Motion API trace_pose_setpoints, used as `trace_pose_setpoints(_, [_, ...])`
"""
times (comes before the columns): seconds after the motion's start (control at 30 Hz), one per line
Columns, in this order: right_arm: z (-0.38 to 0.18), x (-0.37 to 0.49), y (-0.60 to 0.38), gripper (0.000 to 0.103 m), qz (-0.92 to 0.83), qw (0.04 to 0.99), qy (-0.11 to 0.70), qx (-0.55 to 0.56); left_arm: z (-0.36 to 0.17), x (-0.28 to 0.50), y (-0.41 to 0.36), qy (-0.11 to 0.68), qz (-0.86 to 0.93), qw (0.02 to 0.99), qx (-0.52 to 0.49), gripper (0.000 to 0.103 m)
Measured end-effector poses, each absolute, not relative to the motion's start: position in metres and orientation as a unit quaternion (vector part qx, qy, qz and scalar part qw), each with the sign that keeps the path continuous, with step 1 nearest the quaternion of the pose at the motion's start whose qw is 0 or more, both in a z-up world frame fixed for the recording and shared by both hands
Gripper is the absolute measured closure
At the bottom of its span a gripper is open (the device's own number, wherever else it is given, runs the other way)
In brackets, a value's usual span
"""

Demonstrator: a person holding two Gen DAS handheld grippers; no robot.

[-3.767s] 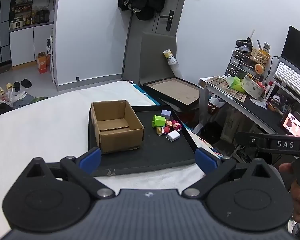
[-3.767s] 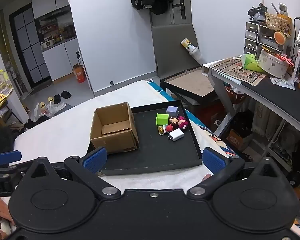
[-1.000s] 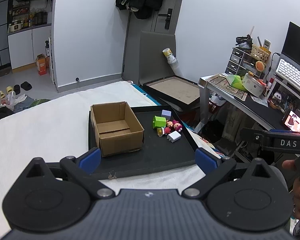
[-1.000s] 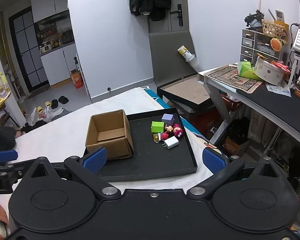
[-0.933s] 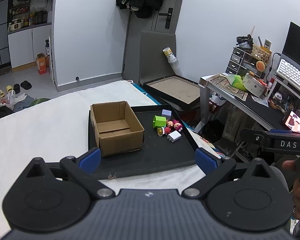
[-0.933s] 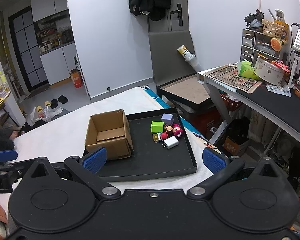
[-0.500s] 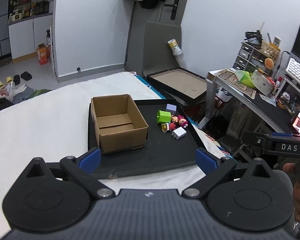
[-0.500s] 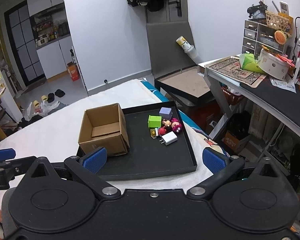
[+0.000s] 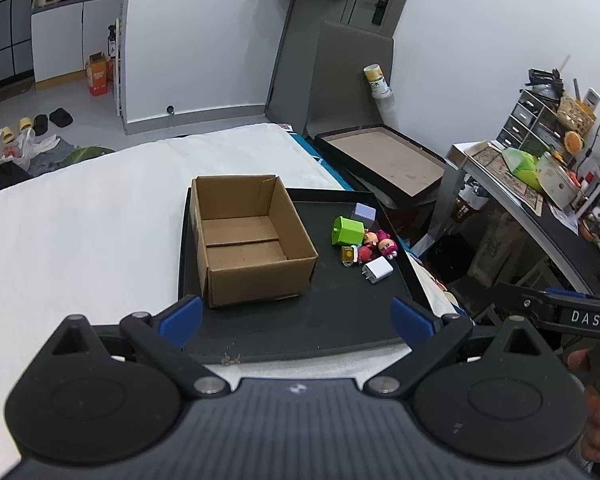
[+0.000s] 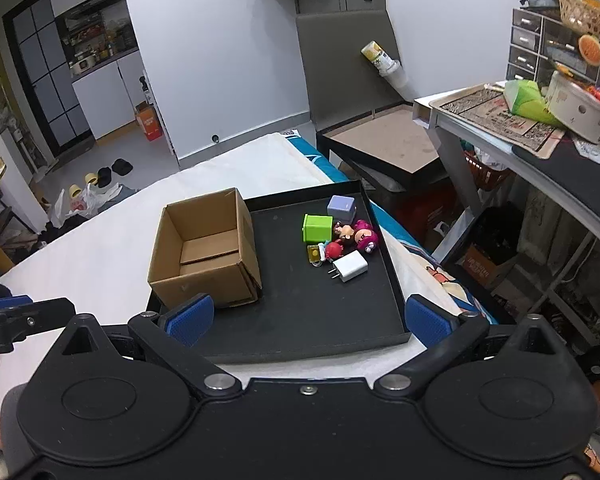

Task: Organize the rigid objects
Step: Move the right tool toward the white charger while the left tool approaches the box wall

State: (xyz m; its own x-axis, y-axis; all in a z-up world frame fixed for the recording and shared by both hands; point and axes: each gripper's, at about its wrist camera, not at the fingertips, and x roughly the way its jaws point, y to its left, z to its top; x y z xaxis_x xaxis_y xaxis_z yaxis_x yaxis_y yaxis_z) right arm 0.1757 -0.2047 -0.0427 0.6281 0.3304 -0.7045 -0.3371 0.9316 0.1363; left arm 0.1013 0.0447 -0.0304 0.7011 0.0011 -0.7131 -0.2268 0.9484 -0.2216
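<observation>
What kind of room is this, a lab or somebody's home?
Most likely a lived-in home, perhaps a bedroom or studio. A white-sheeted bed carries the black tray, shoes lie on the floor, and a cluttered desk stands beside it.

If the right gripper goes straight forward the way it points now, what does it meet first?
Probably the bare floor of the black tray: the open right gripper aims between the cardboard box and the white charger. Depth is unclear, so the tray's near rim might come first.
</observation>
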Motion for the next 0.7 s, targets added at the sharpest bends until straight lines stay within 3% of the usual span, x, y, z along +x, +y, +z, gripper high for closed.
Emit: trace_pose_setpoints(0.7, [-0.078,0.237,-0.219,0.000,0.145,0.888,0.435,0.033,-0.074,0.162,0.072,0.426,0.080,0.881,-0.189,0.004])
